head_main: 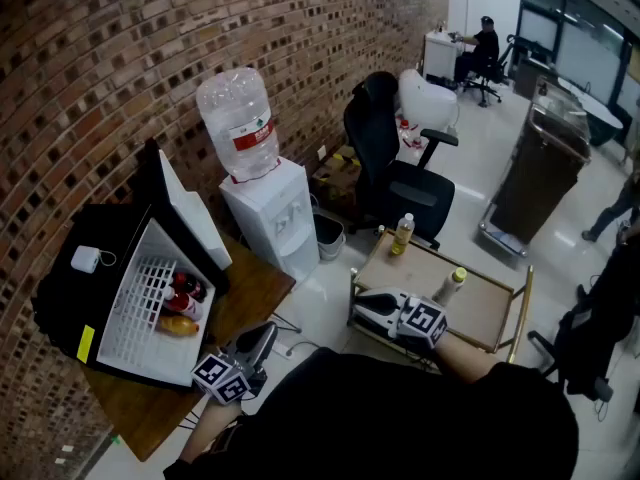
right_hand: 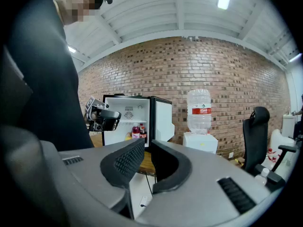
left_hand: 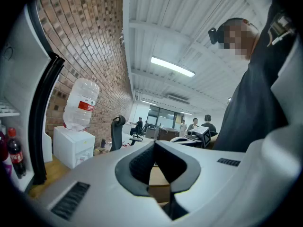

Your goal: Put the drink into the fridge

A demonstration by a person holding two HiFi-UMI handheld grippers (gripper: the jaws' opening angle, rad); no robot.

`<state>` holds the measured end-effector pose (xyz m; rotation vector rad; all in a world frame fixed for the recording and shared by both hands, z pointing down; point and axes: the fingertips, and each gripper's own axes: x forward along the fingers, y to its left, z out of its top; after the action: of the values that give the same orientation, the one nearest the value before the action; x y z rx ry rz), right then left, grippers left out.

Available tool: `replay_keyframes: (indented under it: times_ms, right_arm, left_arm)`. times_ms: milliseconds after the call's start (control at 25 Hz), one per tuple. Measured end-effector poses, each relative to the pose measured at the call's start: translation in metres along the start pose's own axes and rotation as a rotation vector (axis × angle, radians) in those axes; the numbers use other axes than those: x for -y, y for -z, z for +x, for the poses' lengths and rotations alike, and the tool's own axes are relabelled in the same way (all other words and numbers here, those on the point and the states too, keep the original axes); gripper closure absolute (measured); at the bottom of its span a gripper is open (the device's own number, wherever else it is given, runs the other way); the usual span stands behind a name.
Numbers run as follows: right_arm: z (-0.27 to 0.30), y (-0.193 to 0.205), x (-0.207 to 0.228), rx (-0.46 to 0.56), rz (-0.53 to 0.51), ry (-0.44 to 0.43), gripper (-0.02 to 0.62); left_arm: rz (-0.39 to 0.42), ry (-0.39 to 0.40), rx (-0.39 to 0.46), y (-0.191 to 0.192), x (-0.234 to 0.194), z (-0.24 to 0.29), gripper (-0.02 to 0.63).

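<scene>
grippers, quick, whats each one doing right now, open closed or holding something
left gripper: closed, tips together, holding nothing
right gripper: open by a narrow gap, nothing between the jaws

- A plain black top (head_main: 400, 418) with black sleeves covers the trunk and arms.
- A small black camera (left_hand: 215, 34) sits on a dark band round the head.
- The left gripper (head_main: 262, 333) has a smooth pale grey plastic shell, two curved jaws lined with black ribbed pads, and a black slotted vent on each side.
- The right gripper (head_main: 358, 308) has the same grey shell, black pads and vents.
- The left marker cube (head_main: 222, 378) and the right marker cube (head_main: 423, 323) are white with black square patterns.
</scene>
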<state>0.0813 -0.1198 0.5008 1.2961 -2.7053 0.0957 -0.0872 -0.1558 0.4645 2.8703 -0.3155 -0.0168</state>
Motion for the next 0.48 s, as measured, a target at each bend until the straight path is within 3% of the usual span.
replay_keyframes:
  times_ms: [440, 480]
  right_arm:
    - [-0.069, 0.029, 0.082, 0.009, 0.011, 0.157, 0.446]
    - [-0.083, 0.035, 0.096, 0.008, 0.011, 0.186, 0.402]
  left_arm:
    - [0.048, 0.064, -0.057, 0.004, 0.014, 0.091, 0.609]
    - [0.058, 0.078, -0.068, 0.007, 0.018, 0.107, 0.609]
